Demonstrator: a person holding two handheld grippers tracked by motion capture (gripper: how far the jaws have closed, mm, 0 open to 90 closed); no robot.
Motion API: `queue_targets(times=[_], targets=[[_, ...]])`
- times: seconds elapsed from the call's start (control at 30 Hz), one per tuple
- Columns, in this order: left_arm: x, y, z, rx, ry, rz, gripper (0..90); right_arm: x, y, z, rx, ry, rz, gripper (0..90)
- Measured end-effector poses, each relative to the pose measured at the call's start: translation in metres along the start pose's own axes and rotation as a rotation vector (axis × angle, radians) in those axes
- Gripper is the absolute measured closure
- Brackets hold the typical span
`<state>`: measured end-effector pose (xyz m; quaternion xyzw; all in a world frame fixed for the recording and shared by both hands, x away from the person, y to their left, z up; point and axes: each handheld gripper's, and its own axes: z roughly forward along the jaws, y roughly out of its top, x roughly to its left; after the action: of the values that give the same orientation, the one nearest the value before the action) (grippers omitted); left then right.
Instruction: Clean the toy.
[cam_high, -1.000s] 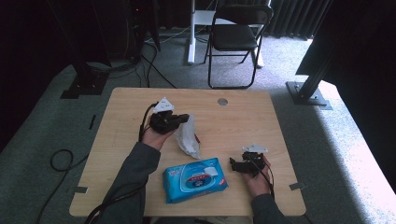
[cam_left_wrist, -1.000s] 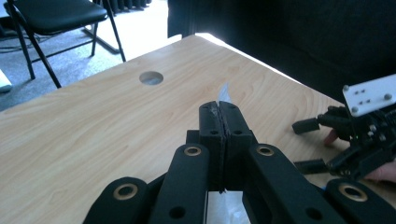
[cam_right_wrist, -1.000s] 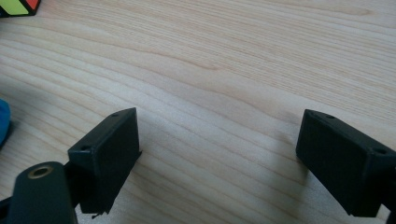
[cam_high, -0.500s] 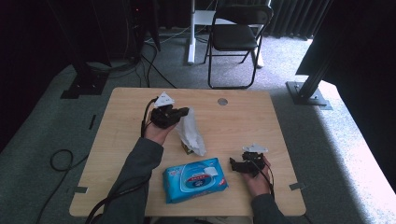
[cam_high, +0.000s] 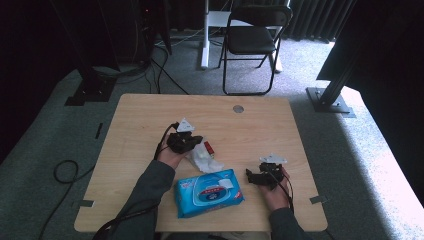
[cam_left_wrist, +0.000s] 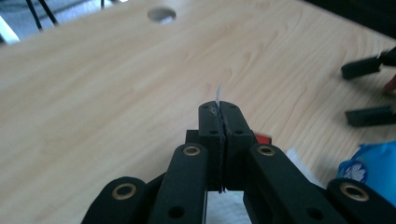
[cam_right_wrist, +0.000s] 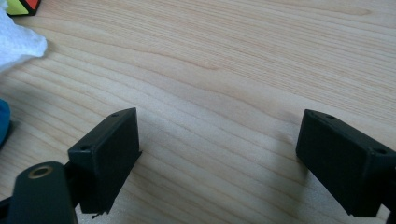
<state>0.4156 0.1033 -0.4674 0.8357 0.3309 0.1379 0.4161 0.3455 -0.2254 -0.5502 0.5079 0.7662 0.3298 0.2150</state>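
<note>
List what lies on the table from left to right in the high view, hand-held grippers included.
Left hand-held gripper → white wipe pinched in it → blue wet-wipes pack → right hand-held gripper, jaws open over bare wood.

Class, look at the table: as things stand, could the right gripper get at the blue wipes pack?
Probably yes: the right gripper rests open beside the blue wipes pack, with bare table between them and nothing held.

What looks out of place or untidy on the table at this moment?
A crumpled white tissue lies loose beside the blue wipes pack, partly covering a small coloured cube. The left gripper pinches its edge with shut jaws. Nothing looks spilled or damaged.
</note>
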Motion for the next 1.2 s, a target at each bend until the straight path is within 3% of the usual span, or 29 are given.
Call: queue_targets(times=[0.07, 0.3, 0.67, 0.83, 1.2], targets=[[-0.002, -0.006, 0.011, 0.034, -0.003, 0.005, 88.2, 0.000, 0.000, 0.000, -0.001, -0.001, -0.002, 13.0], [-0.005, -0.011, 0.018, 0.060, -0.009, 0.010, 88.3, 0.000, 0.000, 0.000, -0.001, 0.000, -0.001, 13.0], [-0.006, -0.012, 0.023, 0.035, -0.040, -0.007, 87.8, 0.000, 0.000, 0.000, -0.001, 0.000, -0.002, 13.4], [-0.009, -0.010, 0.029, 0.023, -0.057, 0.001, 87.1, 0.001, 0.001, 0.000, -0.004, 0.011, -0.011, 15.4], [-0.017, -0.003, 0.037, 0.026, -0.050, 0.036, 83.9, 0.002, 0.002, 0.002, -0.006, 0.022, -0.021, 15.8]])
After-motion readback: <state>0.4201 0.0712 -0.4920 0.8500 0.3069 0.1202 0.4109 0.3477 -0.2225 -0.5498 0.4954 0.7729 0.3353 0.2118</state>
